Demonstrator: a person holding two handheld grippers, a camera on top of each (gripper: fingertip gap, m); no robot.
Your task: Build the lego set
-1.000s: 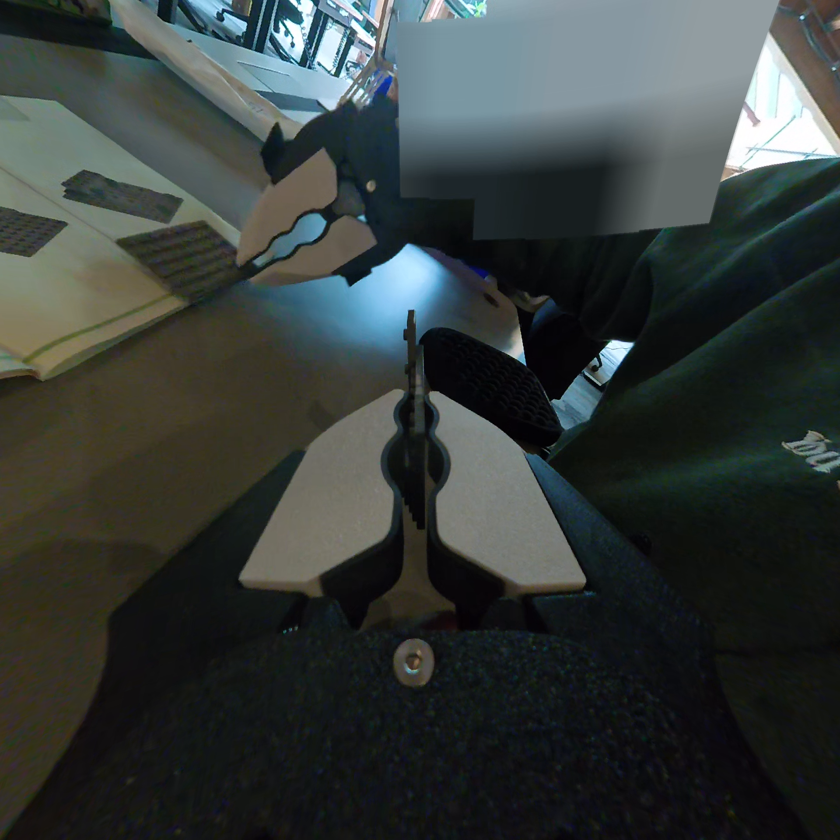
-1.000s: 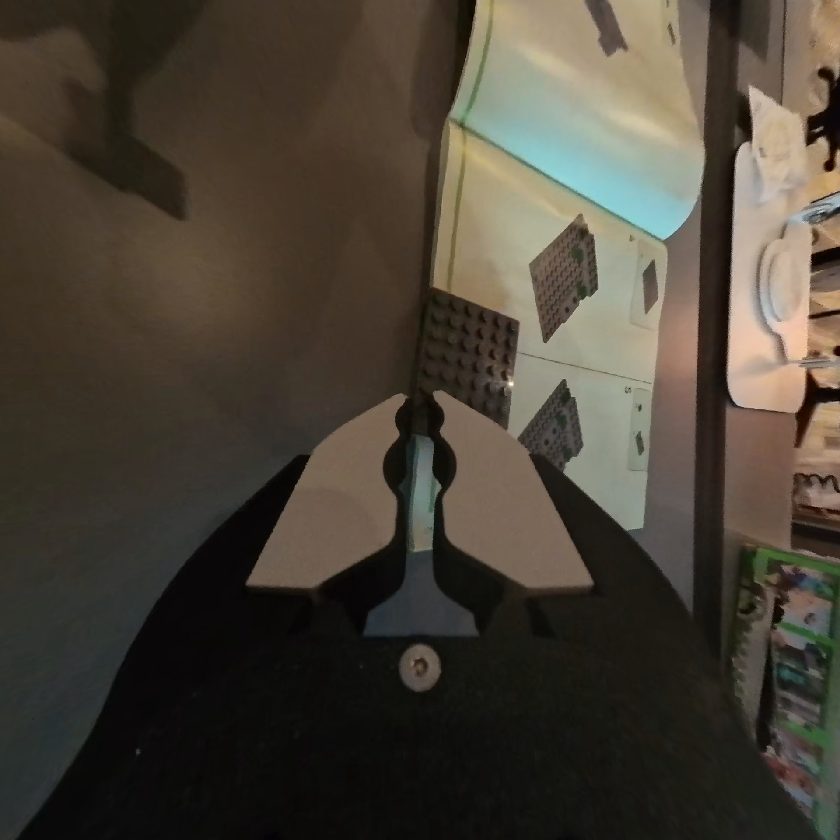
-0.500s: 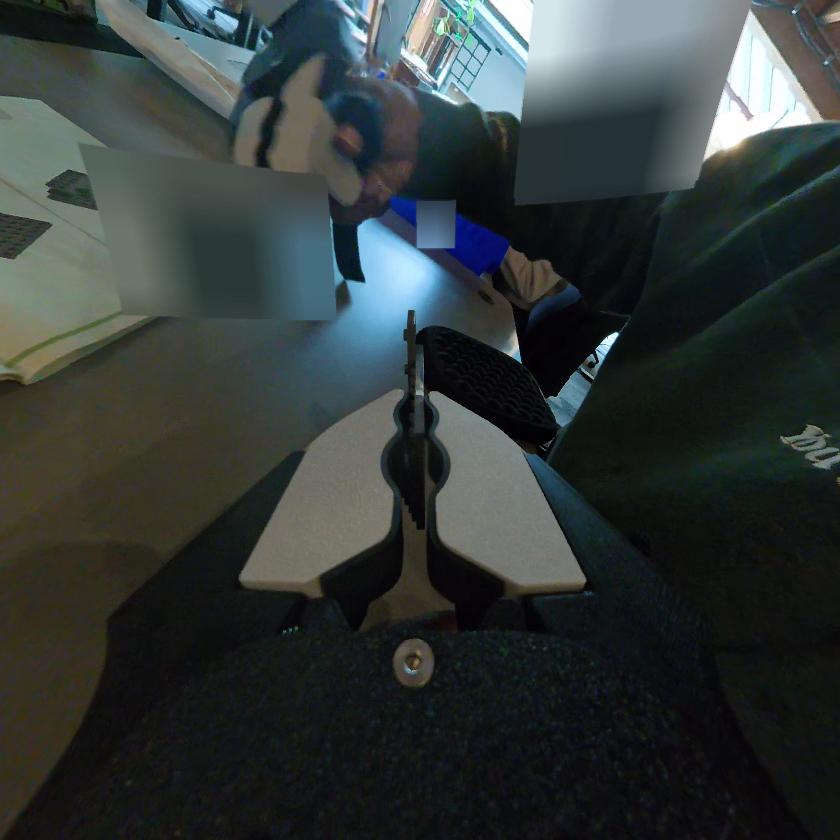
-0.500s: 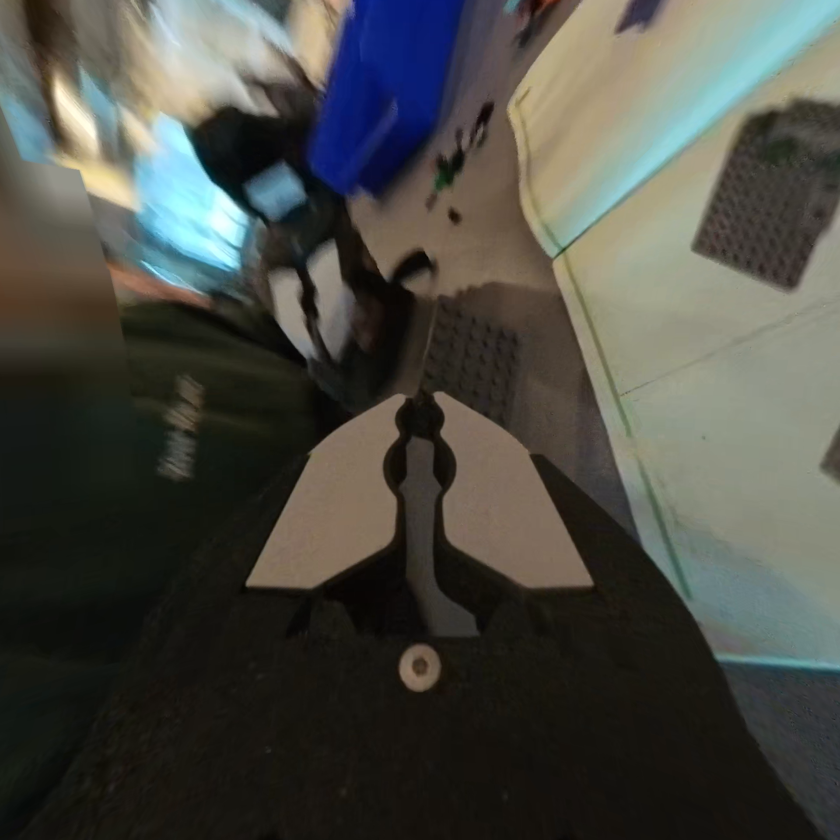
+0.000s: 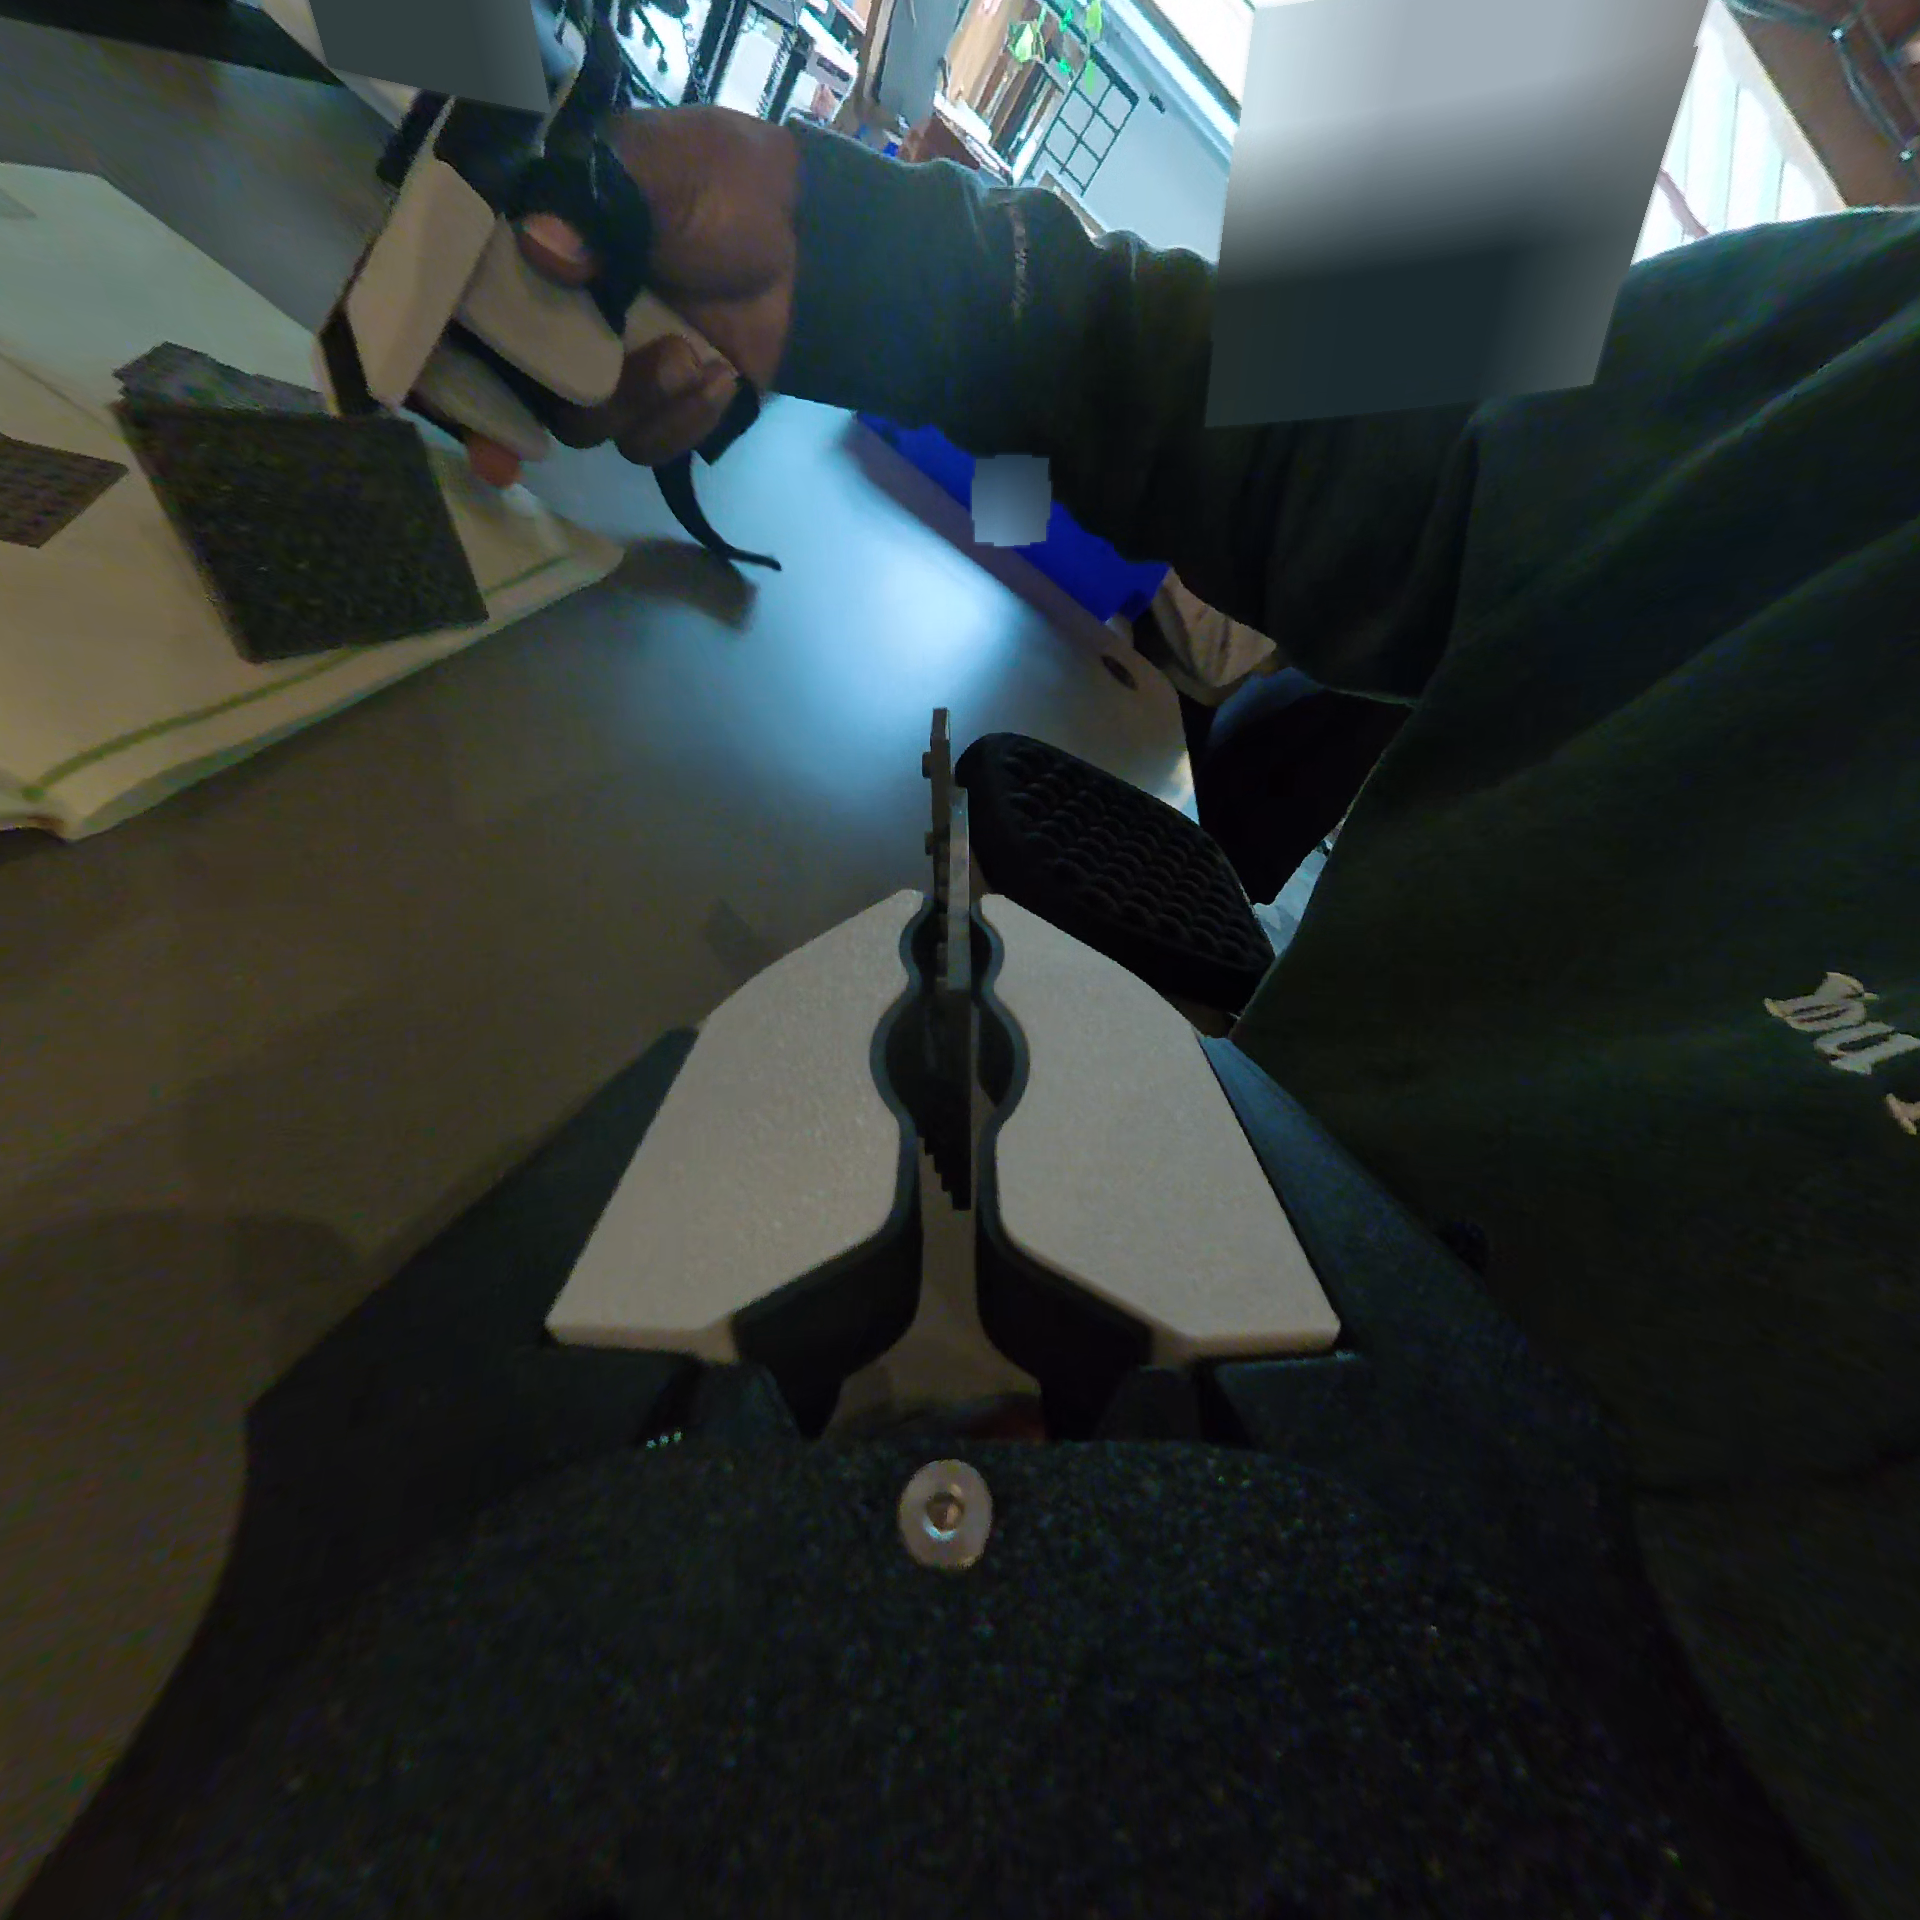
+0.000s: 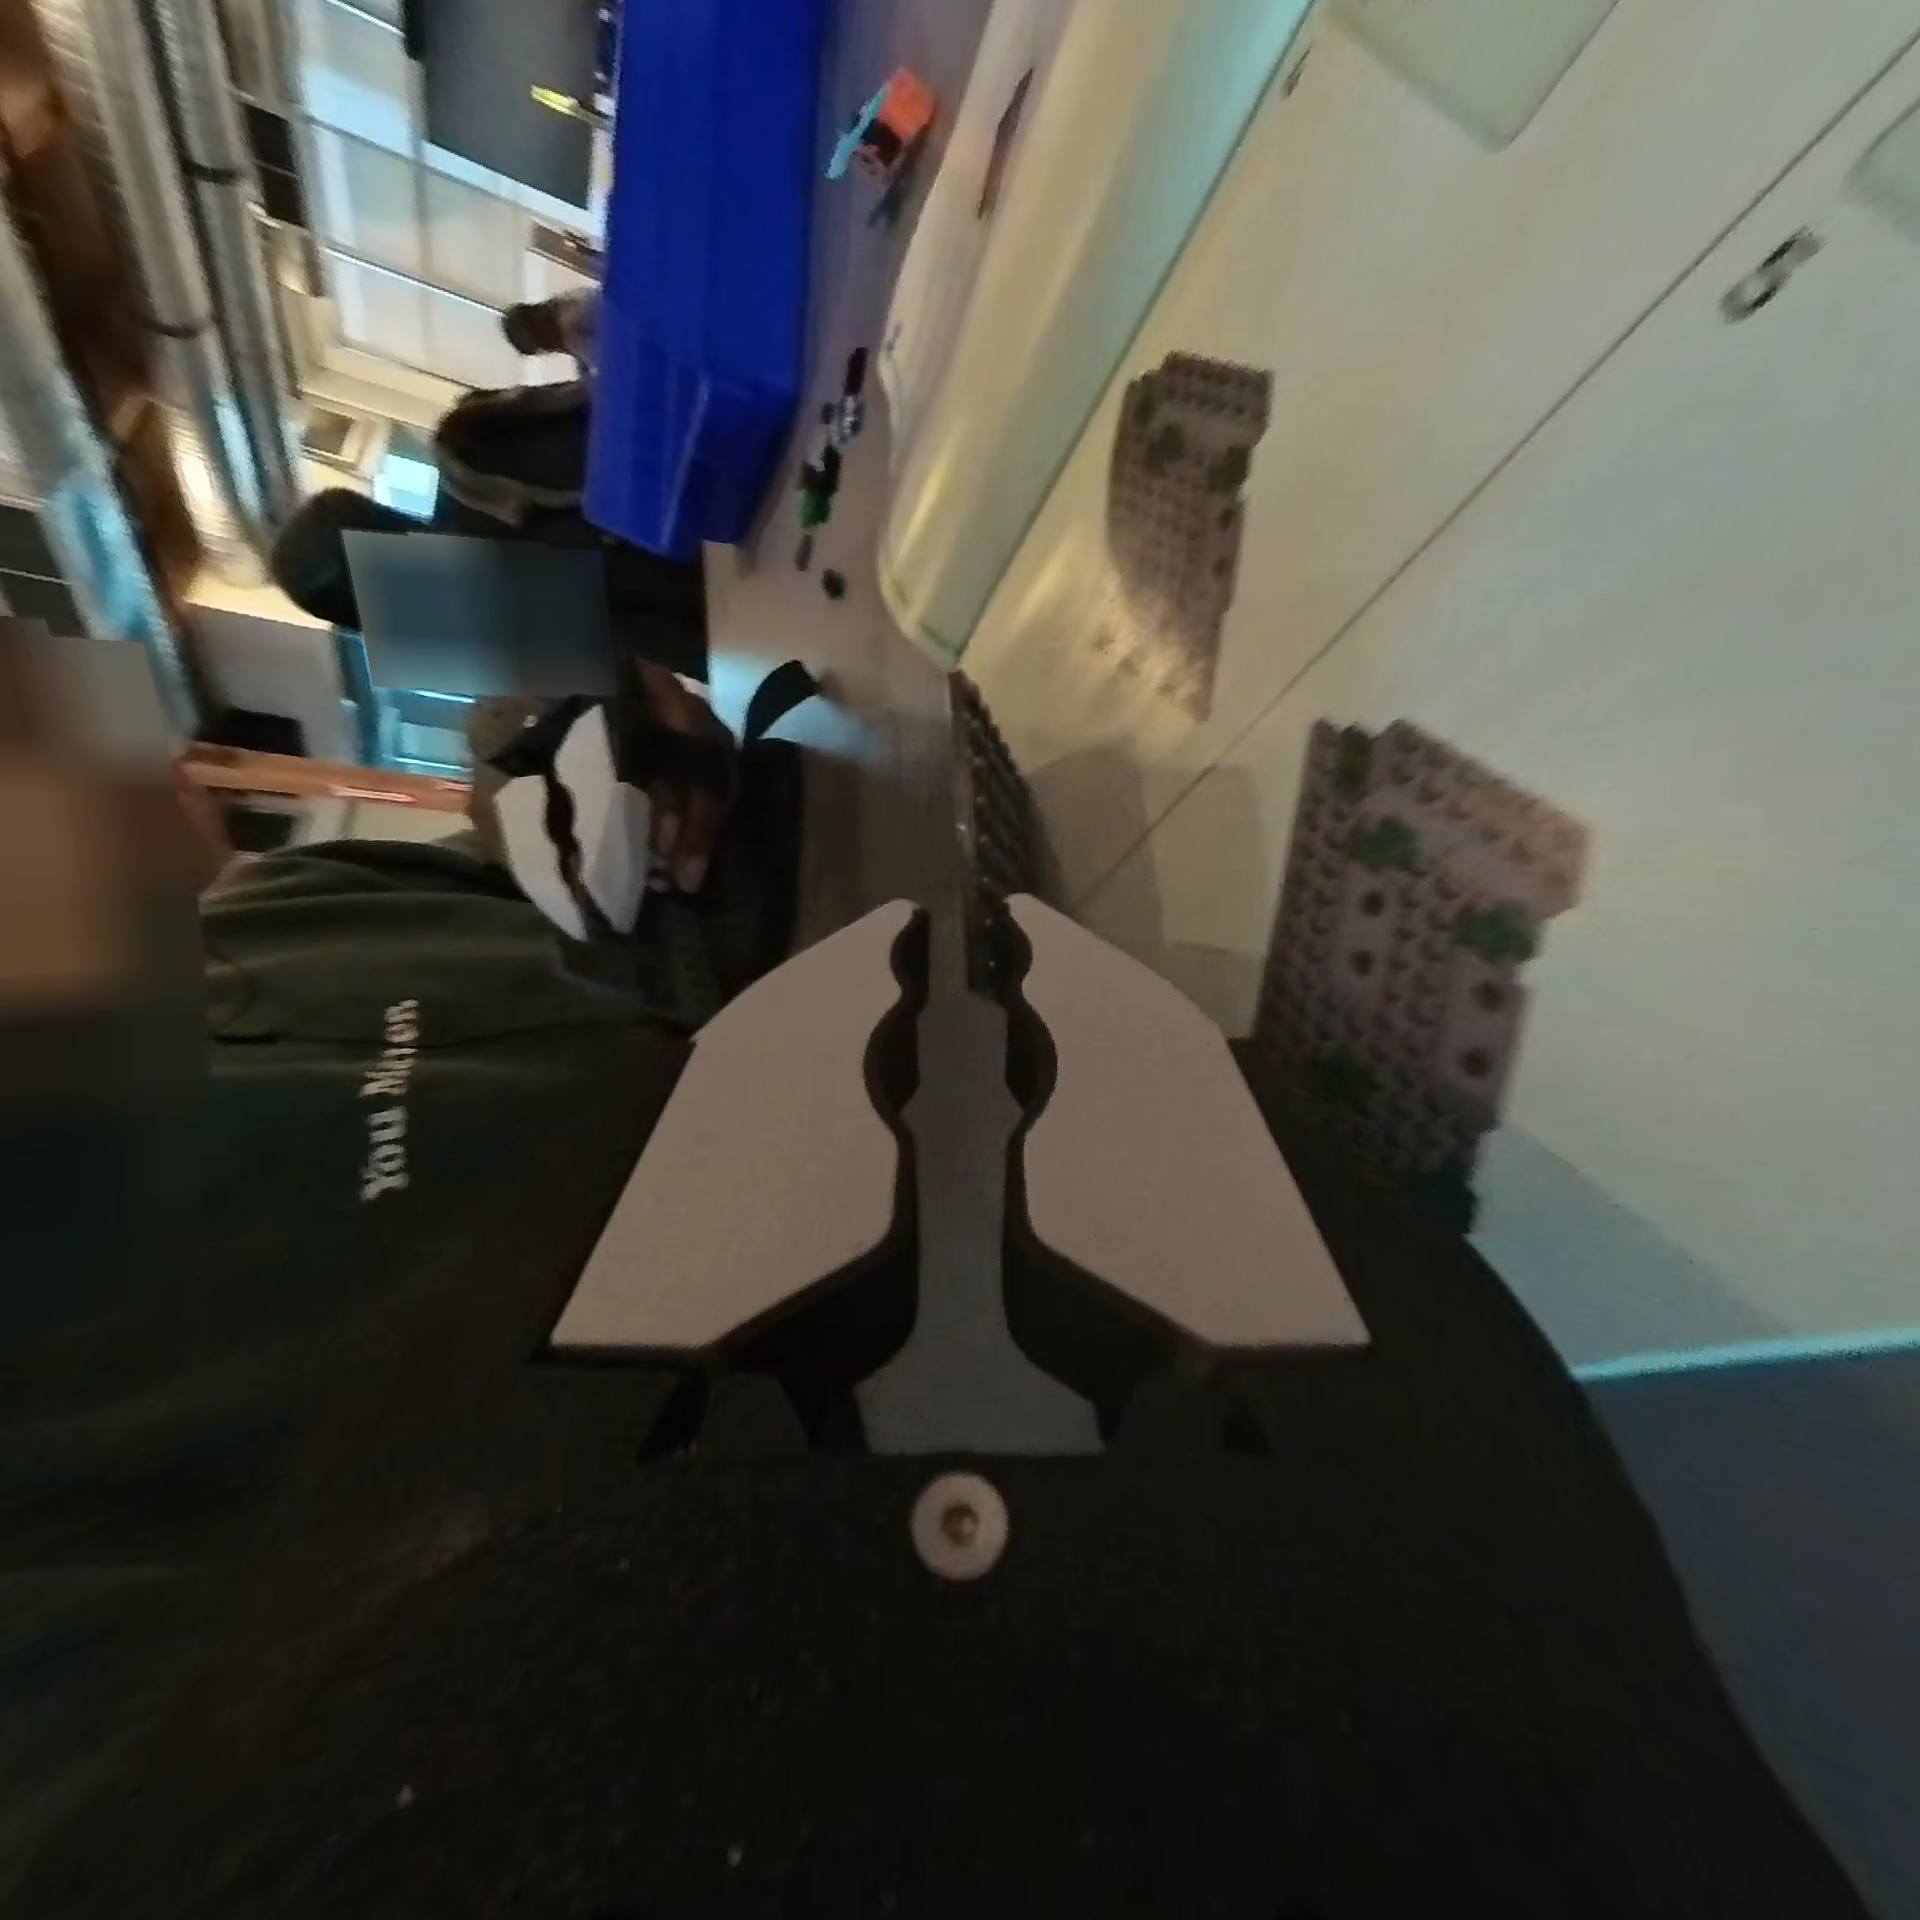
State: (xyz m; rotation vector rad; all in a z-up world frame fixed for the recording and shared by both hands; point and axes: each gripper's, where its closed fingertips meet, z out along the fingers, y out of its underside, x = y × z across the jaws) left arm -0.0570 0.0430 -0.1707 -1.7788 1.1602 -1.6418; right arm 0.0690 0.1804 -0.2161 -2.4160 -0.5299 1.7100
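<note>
Grey table (image 5: 343, 987) fills the left wrist view, where the left gripper (image 5: 948, 914) pinches a thin dark plate (image 5: 943, 821) on its edge. Over in the right wrist view, the right gripper (image 6: 961, 914) squeezes a studded grey plate (image 6: 992, 790) beside the open booklet (image 6: 1558, 644). Both plates are held only by a thin edge, so I think one could twist or slip out if they get pushed together crooked.

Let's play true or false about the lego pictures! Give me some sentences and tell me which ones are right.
1. The left gripper holds a thin dark plate edge-on between its fingers. True.
2. The right gripper is wide open and empty. False: it is shut on a studded dark plate.
3. An open instruction booklet lies on the table. True.
4. The bin at the table's far edge is red. False: it is blue.
</note>
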